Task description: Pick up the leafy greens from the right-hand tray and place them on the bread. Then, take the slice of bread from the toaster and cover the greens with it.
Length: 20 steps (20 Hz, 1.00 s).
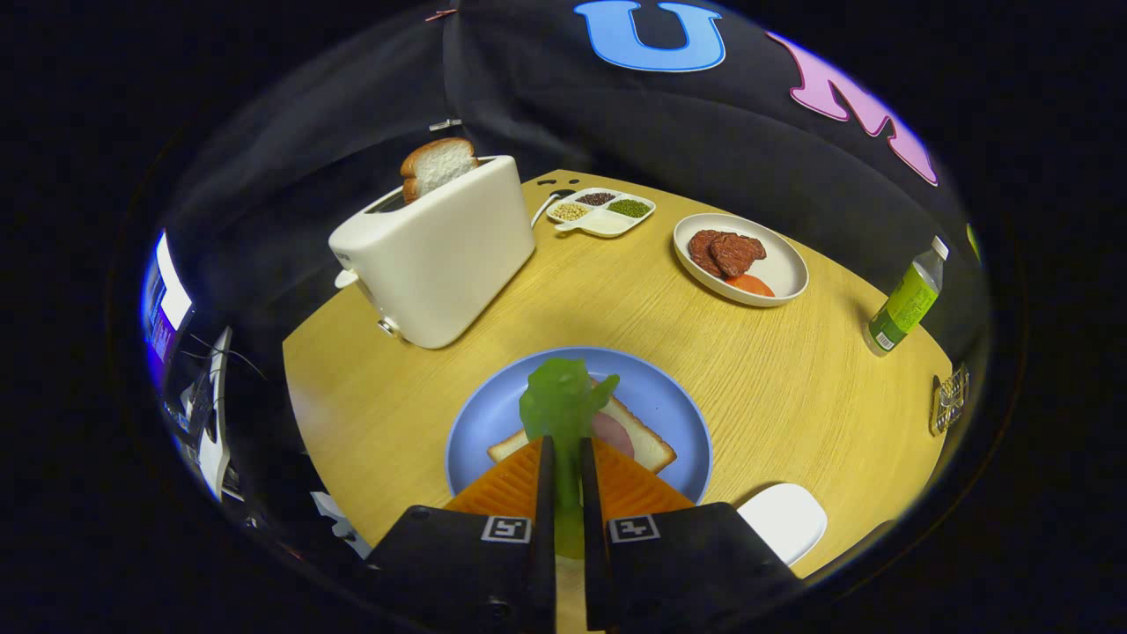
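Claw [563, 471] clamped on the leafy greens [563, 405] above the blue plate [678, 414].
From the left: toaster [440, 255] with 1 bread slice [438, 165] standing in its slot, then the greens hanging over the plated bread [647, 445], then a meat dish [775, 273] across the table [792, 379].

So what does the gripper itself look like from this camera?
The gripper has two black blocky bodies, each with a small square black-and-white marker near its inner corner. Its jaws are thin dark blades backed by ribbed orange wedge-shaped pads. No cables or sleeve visible.
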Tool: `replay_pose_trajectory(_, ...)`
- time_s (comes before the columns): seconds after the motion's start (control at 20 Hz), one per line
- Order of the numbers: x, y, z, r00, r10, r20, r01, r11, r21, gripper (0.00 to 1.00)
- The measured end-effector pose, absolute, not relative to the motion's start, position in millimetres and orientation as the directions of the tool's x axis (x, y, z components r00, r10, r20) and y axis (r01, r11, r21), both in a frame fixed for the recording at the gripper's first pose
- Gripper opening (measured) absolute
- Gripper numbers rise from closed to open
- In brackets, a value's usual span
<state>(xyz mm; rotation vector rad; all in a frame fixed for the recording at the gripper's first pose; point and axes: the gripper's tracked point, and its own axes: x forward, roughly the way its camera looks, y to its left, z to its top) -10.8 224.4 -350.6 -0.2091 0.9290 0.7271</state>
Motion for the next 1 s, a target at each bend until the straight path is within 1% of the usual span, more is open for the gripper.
replay_pose_trajectory(0.05, -12.6, 224.3, -353.6, 0.380, 0.474, -0.794, -0.652, 0.746, 0.133, 0.18)
replay_pose_trajectory(0.1, -15.5, 225.0, -356.1, 0.372, 0.475, -0.797, -0.655, 0.743, 0.137, 0.22)
replay_pose_trajectory(0.15, -16.4, 225.0, -357.6, 0.373, 0.473, -0.798, -0.657, 0.742, 0.132, 0.31)
replay_pose_trajectory(0.2, -15.5, 223.0, -358.6, 0.378, 0.465, -0.800, -0.660, 0.741, 0.119, 0.37)
replay_pose_trajectory(0.25, -15.3, 222.2, -359.6, 0.385, 0.457, -0.802, -0.661, 0.743, 0.106, 0.49)
replay_pose_trajectory(0.3, -14.8, 222.8, -360.3, 0.388, 0.455, -0.801, -0.661, 0.743, 0.102, 0.52)
replay_pose_trajectory(0.35, -15.7, 223.3, -360.4, 0.388, 0.454, -0.802, -0.659, 0.745, 0.103, 0.58)
replay_pose_trajectory(0.4, -16.1, 223.4, -359.2, 0.387, 0.456, -0.801, -0.660, 0.744, 0.105, 0.61)
replay_pose_trajectory(0.45, -17.6, 224.7, -359.4, 0.387, 0.457, -0.801, -0.661, 0.743, 0.104, 0.68)
replay_pose_trajectory(0.6, -17.7, 226.3, -354.9, 0.395, 0.466, -0.791, -0.666, 0.739, 0.103, 0.83)
replay_pose_trajectory(0.65, -19.1, 226.9, -351.8, 0.396, 0.470, -0.789, -0.664, 0.740, 0.106, 0.91)
replay_pose_trajectory(0.7, -18.9, 228.0, -347.7, 0.399, 0.475, -0.784, -0.663, 0.741, 0.112, 0.93)
replay_pose_trajectory(0.75, -18.4, 229.7, -342.4, 0.408, 0.482, -0.775, -0.659, 0.743, 0.115, 0.98)
replay_pose_trajectory(0.8, -16.2, 231.5, -335.4, 0.423, 0.488, -0.764, -0.653, 0.748, 0.116, 1.00)
replay_pose_trajectory(1.0, -5.8, 241.2, -298.1, 0.480, 0.522, -0.705, -0.656, 0.748, 0.106, 1.00)
